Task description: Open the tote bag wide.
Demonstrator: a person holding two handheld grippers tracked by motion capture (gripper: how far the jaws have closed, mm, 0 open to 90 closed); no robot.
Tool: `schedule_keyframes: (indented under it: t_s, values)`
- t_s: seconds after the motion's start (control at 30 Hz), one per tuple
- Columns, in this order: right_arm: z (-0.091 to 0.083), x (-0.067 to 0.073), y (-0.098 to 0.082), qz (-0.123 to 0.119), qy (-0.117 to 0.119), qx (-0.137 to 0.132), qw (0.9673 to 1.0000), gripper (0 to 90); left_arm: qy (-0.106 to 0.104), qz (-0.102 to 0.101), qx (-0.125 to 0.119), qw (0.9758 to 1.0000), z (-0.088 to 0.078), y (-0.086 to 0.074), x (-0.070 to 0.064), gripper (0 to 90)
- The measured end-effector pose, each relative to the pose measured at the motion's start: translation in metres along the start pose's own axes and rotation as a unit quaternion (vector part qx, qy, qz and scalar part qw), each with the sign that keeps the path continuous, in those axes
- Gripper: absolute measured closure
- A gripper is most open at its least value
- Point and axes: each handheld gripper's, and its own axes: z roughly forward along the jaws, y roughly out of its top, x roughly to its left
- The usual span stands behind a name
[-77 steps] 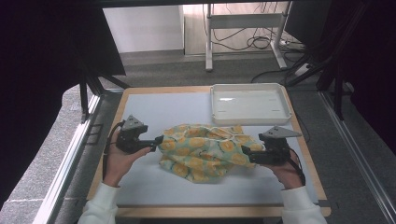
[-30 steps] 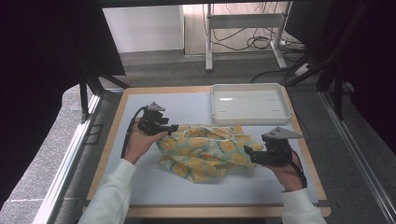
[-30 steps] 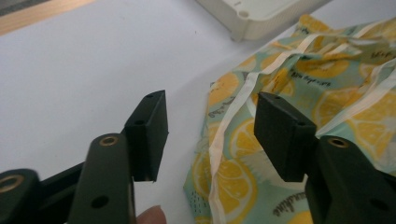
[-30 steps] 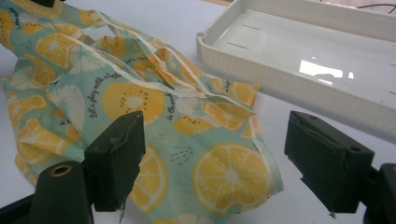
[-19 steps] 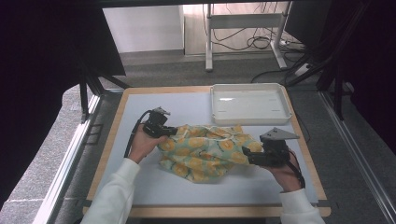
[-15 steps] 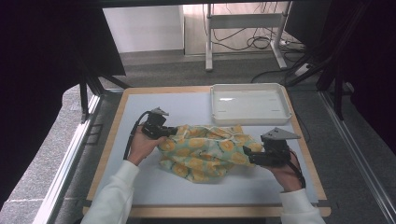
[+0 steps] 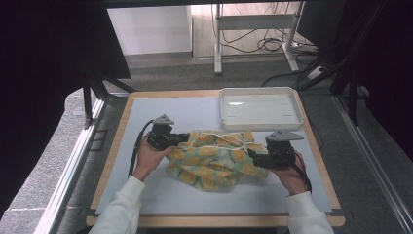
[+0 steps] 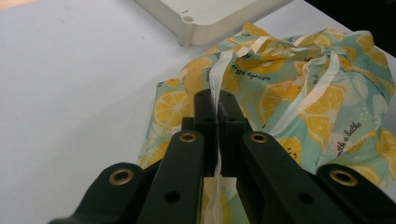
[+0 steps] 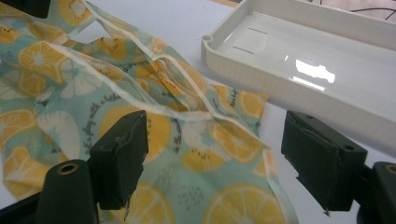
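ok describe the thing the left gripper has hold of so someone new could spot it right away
On the white mat of the wooden-edged table, just in front of the empty white tray, lies a crumpled cloth. The left gripper is shut on its white trim. It is the one soft thing there, pale teal printed with yellow lemon slices.

You have one crumpled cloth bag, teal with a yellow lemon print and white trim (image 7: 214, 158), on your bench (image 7: 160, 192). One white rectangular plastic tray (image 7: 229, 117) sits there too. You hold two black grippers: one left gripper (image 7: 184, 140), one right gripper (image 7: 252, 157).
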Motion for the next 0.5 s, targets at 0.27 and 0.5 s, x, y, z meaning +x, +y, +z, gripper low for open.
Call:
schedule_keyframes:
  t_s: [0.27, 0.5]
  values:
    - [0.008, -0.005, 0.011, -0.002, 0.013, -0.012, 0.9998, 26.3, -0.007, -0.009, 0.000, 0.9999, 0.001, -0.003, 0.003, 89.5]
    - [0.019, -0.008, 0.009, -0.010, 0.017, -0.006, 0.9998, 30.6, -0.008, -0.009, -0.001, 0.9999, 0.001, -0.005, 0.001, 89.6]
